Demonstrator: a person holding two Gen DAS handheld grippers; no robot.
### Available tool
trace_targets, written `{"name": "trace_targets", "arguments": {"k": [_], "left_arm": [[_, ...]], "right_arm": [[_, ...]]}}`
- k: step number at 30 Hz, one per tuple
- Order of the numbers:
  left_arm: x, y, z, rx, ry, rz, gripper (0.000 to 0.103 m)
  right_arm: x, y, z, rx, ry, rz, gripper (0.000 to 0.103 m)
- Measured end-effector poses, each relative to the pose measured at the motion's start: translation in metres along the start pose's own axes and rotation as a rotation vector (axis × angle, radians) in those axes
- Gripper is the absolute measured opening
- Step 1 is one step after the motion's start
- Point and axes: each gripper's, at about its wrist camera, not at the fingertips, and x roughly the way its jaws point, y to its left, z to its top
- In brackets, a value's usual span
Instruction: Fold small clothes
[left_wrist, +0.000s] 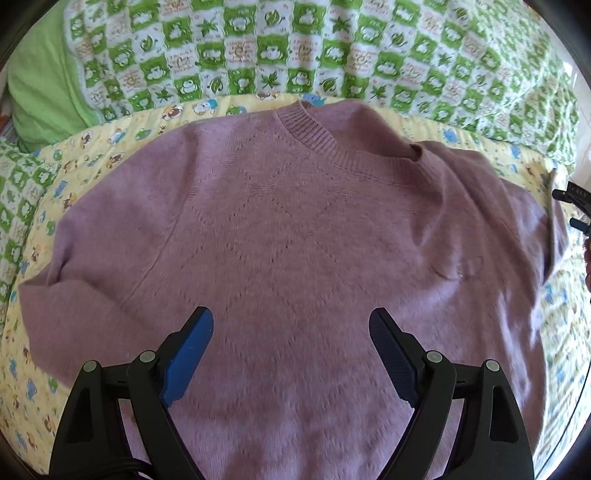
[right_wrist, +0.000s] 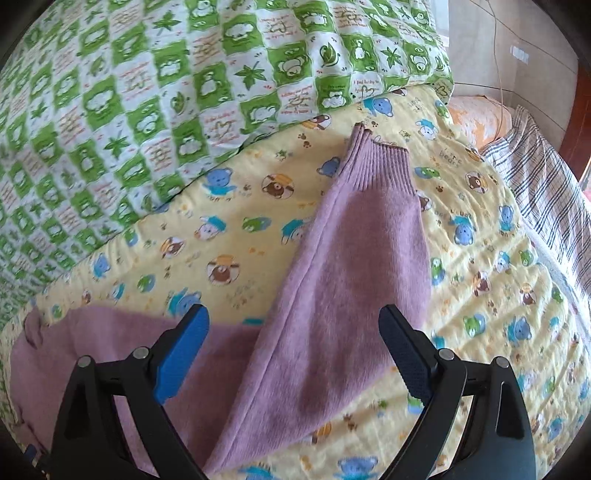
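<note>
Mauve knit sweater lying flat on yellow bear-print quilt; left hand-held gripper hovering wide; right hand-held gripper gaping wide over sleeve.

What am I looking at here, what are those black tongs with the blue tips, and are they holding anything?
Those are two hand-held grippers; a person carries one in each hand, and each has a camera looking along its fingers. The left gripper hangs open above the body of a mauve sweater spread flat. The right gripper is open over the sweater's sleeve, with its ribbed cuff pointing away. Neither holds anything. The sweater lies on a yellow bear-print quilt, beside a green checked blanket.
</note>
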Motion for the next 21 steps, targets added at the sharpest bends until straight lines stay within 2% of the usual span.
{"name": "trace_targets", "arguments": {"k": [3,5,6,7,8,9,10,12,15,17,21], "left_arm": [[0.017,0.011,0.007,-0.018,0.026,0.018,0.087],[0.026,0.019,0.010,-0.035,0.041,0.023,0.087],[0.030,0.024,0.012,-0.045,0.047,0.024,0.087],[0.033,0.028,0.012,-0.052,0.053,0.025,0.087],[0.035,0.032,0.012,-0.060,0.057,0.029,0.087],[0.038,0.037,0.012,-0.067,0.057,0.031,0.087],[0.041,0.041,0.012,-0.072,0.060,0.034,0.087],[0.045,0.047,0.010,-0.070,0.064,0.050,0.087],[0.044,0.064,0.003,-0.080,0.077,0.091,0.087],[0.038,0.079,-0.003,-0.106,0.075,0.098,0.087],[0.017,0.112,-0.015,-0.151,0.065,0.126,0.087]], "right_arm": [[0.023,-0.005,0.017,0.003,0.000,-0.047,0.093],[0.039,-0.010,0.027,0.011,0.001,-0.074,0.089],[0.044,-0.012,0.030,0.012,0.001,-0.084,0.077],[0.051,-0.016,0.033,0.013,0.009,-0.093,0.053],[0.056,-0.019,0.036,0.014,0.020,-0.096,0.038],[0.059,-0.022,0.038,0.017,0.024,-0.105,0.018],[0.057,-0.023,0.038,0.021,0.017,-0.109,0.007],[0.046,-0.020,0.038,0.039,-0.015,-0.057,0.007],[0.008,0.008,0.031,0.020,-0.107,0.073,0.007],[-0.024,0.040,0.021,-0.015,-0.150,0.201,0.007],[-0.083,0.135,-0.019,-0.185,-0.185,0.469,0.007]]}}
